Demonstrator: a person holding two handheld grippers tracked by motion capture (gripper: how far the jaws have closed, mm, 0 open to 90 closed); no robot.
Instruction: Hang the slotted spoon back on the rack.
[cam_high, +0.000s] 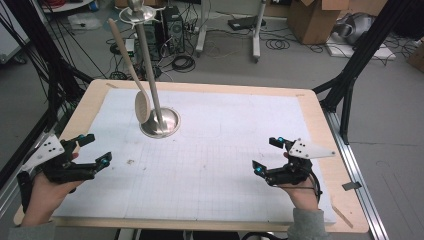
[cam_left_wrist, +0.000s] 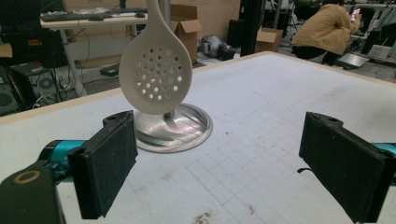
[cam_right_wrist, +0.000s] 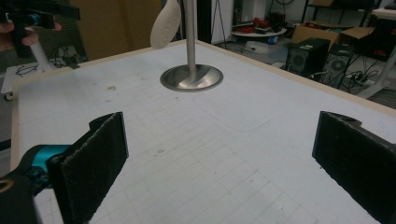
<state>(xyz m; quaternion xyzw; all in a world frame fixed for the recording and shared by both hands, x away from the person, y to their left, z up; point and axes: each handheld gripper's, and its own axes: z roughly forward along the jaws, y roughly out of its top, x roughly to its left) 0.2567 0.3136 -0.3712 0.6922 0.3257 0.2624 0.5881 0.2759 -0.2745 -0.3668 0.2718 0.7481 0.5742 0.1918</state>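
A cream slotted spoon (cam_high: 141, 105) hangs from a metal stand (cam_high: 160, 122) with a round base, at the table's back left; its perforated bowl (cam_left_wrist: 156, 73) hovers just above the base (cam_left_wrist: 180, 128). The spoon (cam_right_wrist: 166, 24) and stand (cam_right_wrist: 191, 77) also appear far off in the right gripper view. My left gripper (cam_high: 98, 149) rests near the table's left edge, jaws wide apart, nothing between them. My right gripper (cam_high: 266, 154) sits at the front right, also open and empty. Both are well short of the stand.
A white gridded mat (cam_high: 220, 150) covers the wooden table (cam_high: 320, 120). Small dark specks (cam_high: 131, 161) lie near the left gripper. Black frame posts (cam_high: 350, 80) stand beside the table; cables, boxes and computer towers crowd the floor behind.
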